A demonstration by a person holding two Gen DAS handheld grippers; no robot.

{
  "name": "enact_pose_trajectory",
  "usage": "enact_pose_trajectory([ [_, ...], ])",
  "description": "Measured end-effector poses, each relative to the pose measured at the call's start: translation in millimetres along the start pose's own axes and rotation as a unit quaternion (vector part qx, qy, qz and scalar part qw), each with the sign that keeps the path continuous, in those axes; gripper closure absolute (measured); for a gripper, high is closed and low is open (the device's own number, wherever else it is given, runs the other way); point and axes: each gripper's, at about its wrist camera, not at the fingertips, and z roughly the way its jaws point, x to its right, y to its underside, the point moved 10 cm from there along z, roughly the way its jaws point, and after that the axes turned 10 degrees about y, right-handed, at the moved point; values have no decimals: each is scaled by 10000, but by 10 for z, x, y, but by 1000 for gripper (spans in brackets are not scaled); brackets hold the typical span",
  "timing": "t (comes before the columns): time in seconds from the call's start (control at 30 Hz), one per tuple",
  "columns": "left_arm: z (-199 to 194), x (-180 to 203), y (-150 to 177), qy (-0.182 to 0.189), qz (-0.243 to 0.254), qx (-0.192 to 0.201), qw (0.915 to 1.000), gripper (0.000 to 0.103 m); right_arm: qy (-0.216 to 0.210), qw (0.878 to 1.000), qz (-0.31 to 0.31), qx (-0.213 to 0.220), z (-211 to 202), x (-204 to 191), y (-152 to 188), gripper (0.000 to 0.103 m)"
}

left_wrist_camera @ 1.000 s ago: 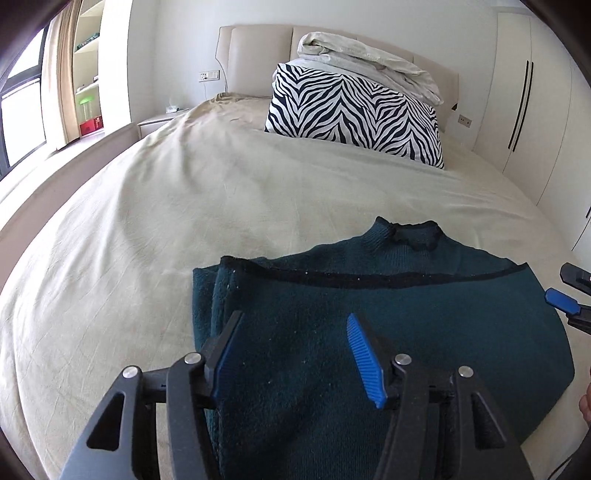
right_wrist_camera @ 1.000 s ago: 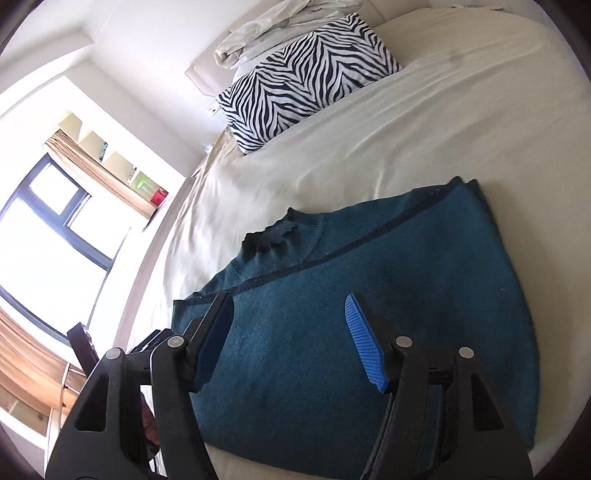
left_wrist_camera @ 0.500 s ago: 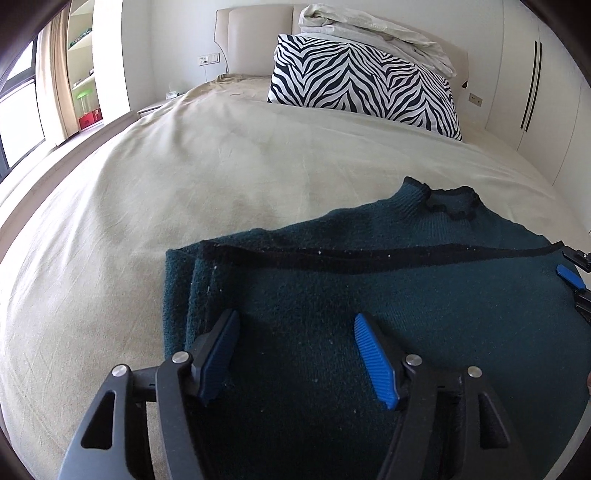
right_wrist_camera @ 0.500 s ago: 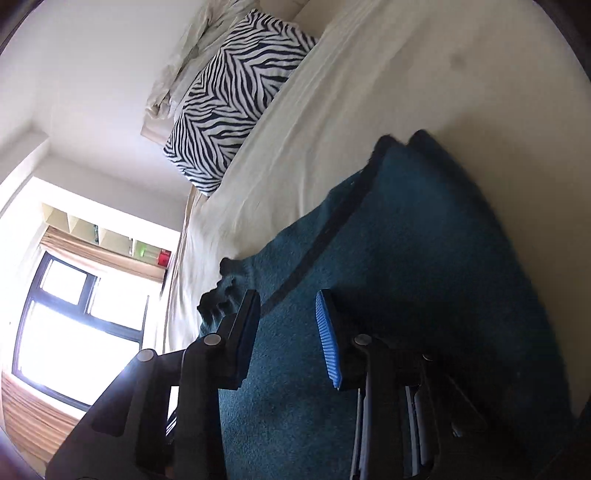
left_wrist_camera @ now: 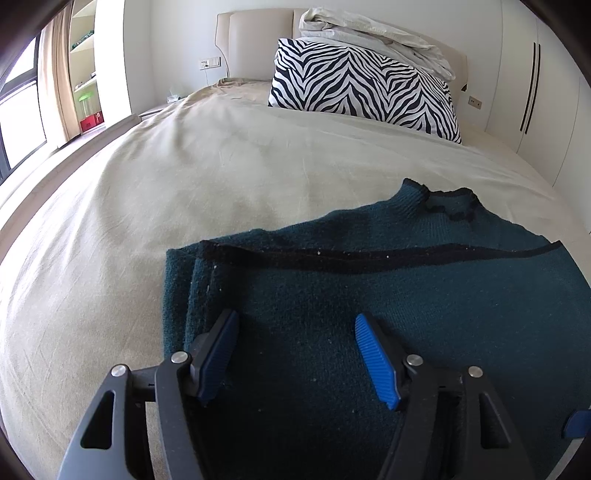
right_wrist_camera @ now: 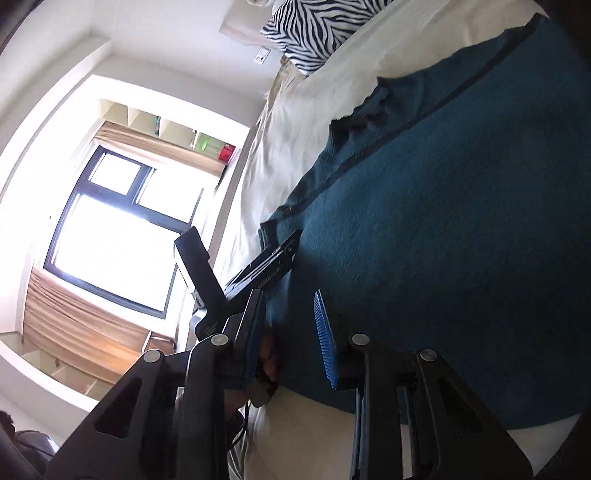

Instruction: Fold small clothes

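Note:
A dark teal knitted sweater (left_wrist_camera: 388, 295) with black trim lies partly folded on the beige bed (left_wrist_camera: 184, 184), its collar at the far right. My left gripper (left_wrist_camera: 295, 347) is open, low over the sweater's near left part, with nothing between the pads. In the right wrist view the sweater (right_wrist_camera: 461, 221) fills the right side. My right gripper (right_wrist_camera: 288, 332) is open with a narrow gap, at the sweater's near edge; the left gripper's body (right_wrist_camera: 266, 262) shows just beyond it.
A zebra-print pillow (left_wrist_camera: 365, 92) and a bundled white duvet (left_wrist_camera: 373, 33) sit at the headboard. A window with curtains (right_wrist_camera: 110, 236) and shelves are at the left, white wardrobe doors (left_wrist_camera: 535, 92) at the right.
My left gripper has dropped lower and closer over the sweater. My right gripper has rolled and moved to the sweater's near edge beside the left gripper; its jaws narrowed, then stayed apart.

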Motion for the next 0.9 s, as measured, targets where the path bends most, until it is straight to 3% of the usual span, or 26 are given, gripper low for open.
enact_pose_trajectory([
  [0.07, -58, -10, -2, 172, -111, 18, 9998, 35, 248, 9993, 258, -135, 147, 211, 146, 77],
  [0.1, -120, -25, 11, 288, -234, 15, 9993, 35, 167, 9989, 434, -76, 122, 317, 141, 77],
  [0.17, -310, -30, 73, 436, -499, -4, 9978, 36, 109, 9965, 767, 319, -110, 542, 48, 80],
  [0.23, -534, 101, 182, 711, -583, -14, 9958, 37, 320, 9912, 1023, 777, -417, 799, -64, 80],
  [0.37, -867, 632, 552, 1523, -668, -153, 9860, 37, 507, 9710, 1715, 1587, -1007, 1287, -141, 80],
  [0.43, -896, 900, 743, 1839, -724, -351, 9797, 37, 839, 9560, 1990, 1984, -1268, 1457, -106, 80],
  [0.5, -841, 1084, 875, 1941, -648, -502, 9776, 37, 689, 9481, 2286, 2101, -1418, 1482, -55, 77],
  [0.6, -726, 1146, 952, 1868, -575, -547, 9792, 37, 269, 9641, 1890, 1845, -1322, 1121, -12, 74],
  [0.67, -671, 1092, 973, 1868, -640, -562, 9787, 40, -12, 9800, 1545, 1251, -1011, 791, 57, 74],
  [0.73, -688, 1029, 978, 1891, -684, -542, 9781, 46, 34, 9893, 1305, 652, -682, 580, 248, 74],
  [0.8, -722, 939, 990, 1909, -735, -550, 9773, 50, 142, 9893, 1379, 464, -492, 644, 343, 74],
  [0.9, -809, 734, 1021, 2036, -1004, -513, 9725, 53, -275, 9763, 1988, 810, -628, 920, 339, 74],
])
